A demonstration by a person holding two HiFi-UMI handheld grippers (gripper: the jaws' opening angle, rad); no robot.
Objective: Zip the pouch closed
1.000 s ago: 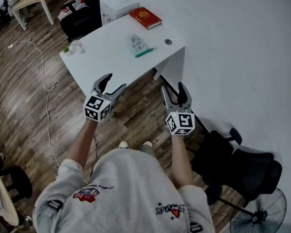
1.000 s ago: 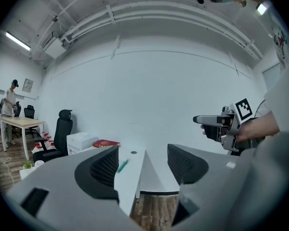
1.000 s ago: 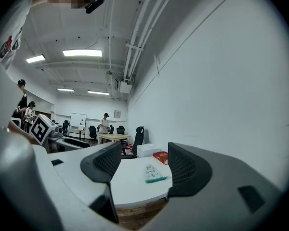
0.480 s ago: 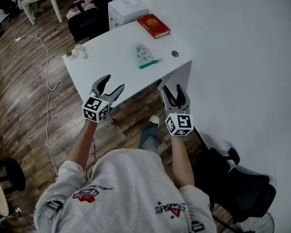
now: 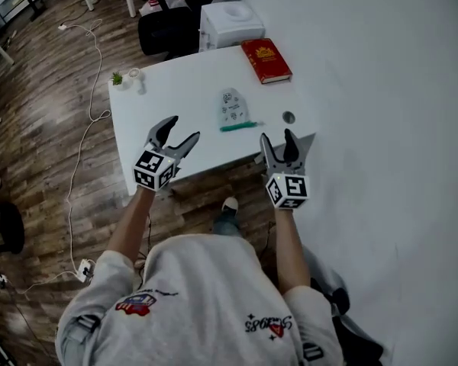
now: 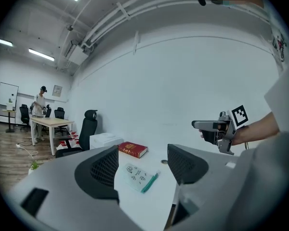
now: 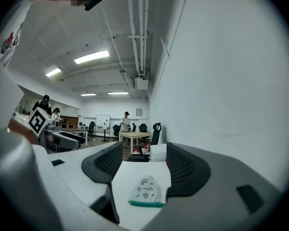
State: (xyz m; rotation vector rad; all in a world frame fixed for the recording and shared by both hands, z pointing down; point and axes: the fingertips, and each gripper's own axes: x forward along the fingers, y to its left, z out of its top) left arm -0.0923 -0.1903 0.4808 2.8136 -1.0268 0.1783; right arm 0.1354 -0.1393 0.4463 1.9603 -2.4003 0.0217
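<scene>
Pouch (image 5: 233,109) lies flat on table (image 5: 175,97) — contents unseen (green-edged).

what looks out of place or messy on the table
Nothing stands out. The pouch lies flat on the table, the book sits closed near the far edge, and nothing looks spilled or damaged.

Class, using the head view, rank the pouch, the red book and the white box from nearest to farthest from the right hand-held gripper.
1. Pouch, mid-table, ahead-left of the right hand-held gripper.
2. Red book, near the table's far edge.
3. White box, farthest back, past the book.
</scene>
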